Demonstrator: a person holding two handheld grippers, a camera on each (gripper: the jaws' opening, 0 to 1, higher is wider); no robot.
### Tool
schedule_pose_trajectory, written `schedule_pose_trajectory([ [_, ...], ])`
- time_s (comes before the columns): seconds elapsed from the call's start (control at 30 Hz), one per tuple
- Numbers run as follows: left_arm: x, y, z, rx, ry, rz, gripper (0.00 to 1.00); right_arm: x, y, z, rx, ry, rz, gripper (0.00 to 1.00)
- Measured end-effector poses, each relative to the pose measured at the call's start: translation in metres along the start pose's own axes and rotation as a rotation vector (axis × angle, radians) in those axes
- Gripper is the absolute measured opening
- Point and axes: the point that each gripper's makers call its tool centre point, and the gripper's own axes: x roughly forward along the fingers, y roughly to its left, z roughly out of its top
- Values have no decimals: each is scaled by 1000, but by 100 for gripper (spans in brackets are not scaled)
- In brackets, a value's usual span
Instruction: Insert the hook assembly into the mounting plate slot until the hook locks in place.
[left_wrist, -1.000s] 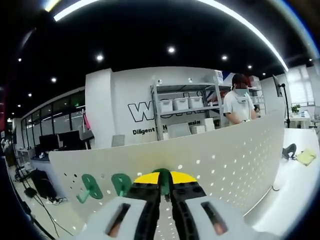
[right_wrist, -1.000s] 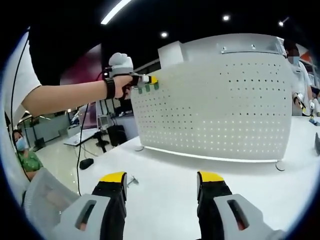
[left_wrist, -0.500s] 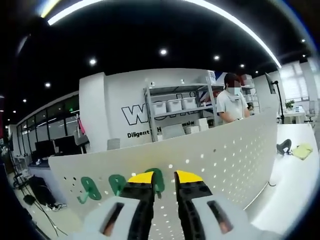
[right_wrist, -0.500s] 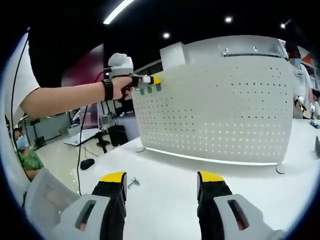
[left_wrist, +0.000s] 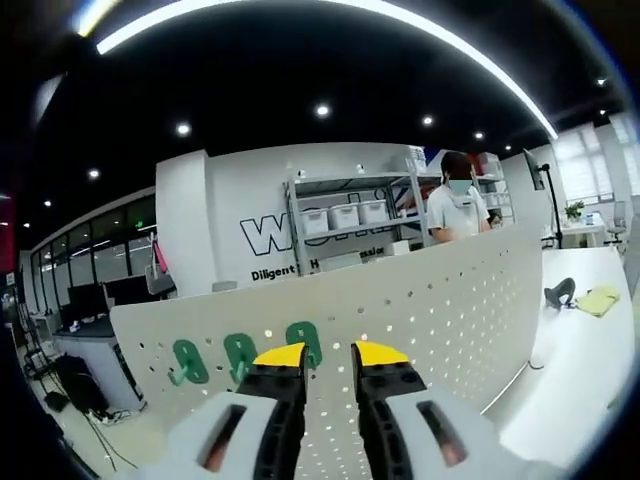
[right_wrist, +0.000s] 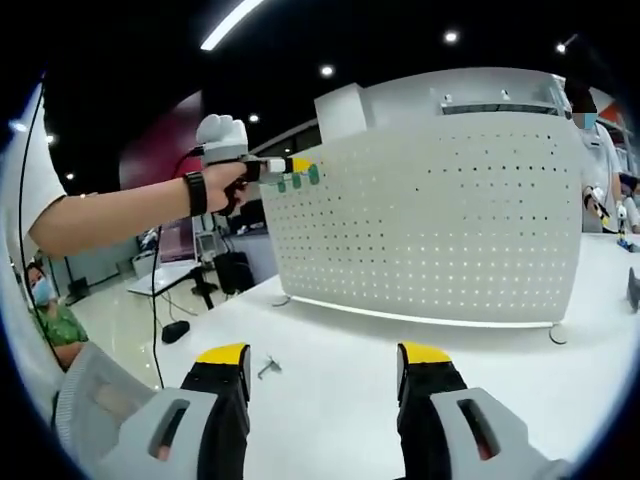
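Note:
A white perforated mounting plate (left_wrist: 470, 300) stands upright on the white table. Three green hooks (left_wrist: 240, 355) hang in a row near its top left corner, the rightmost one (left_wrist: 303, 340) just beyond my left jaws. My left gripper (left_wrist: 330, 353) is open with nothing between its yellow tips, a little back from that hook. The right gripper view has the plate (right_wrist: 430, 220) across the table, the hooks (right_wrist: 300, 178) at its upper left corner, and my left gripper (right_wrist: 302, 164) held up to them by a hand. My right gripper (right_wrist: 325, 354) hovers low over the table, open and empty.
A small metal piece (right_wrist: 268, 368) lies on the table (right_wrist: 330, 330) ahead of my right jaws. A dark object (left_wrist: 558, 293) and a yellow cloth (left_wrist: 602, 299) lie on the table's right end. A masked person (left_wrist: 455, 200) stands behind the plate by shelves (left_wrist: 350, 215).
My left gripper was shut on the third green hook at the plate; it has opened, let go and drawn back slightly. The hook stays hanging on the plate. The right gripper has barely moved.

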Motion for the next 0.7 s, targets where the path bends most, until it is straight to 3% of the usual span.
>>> schedule_pose_trajectory([
  [0.7, -26, -4, 0, 31, -3, -15, 26, 4, 12, 6, -38, -31, 39, 62],
])
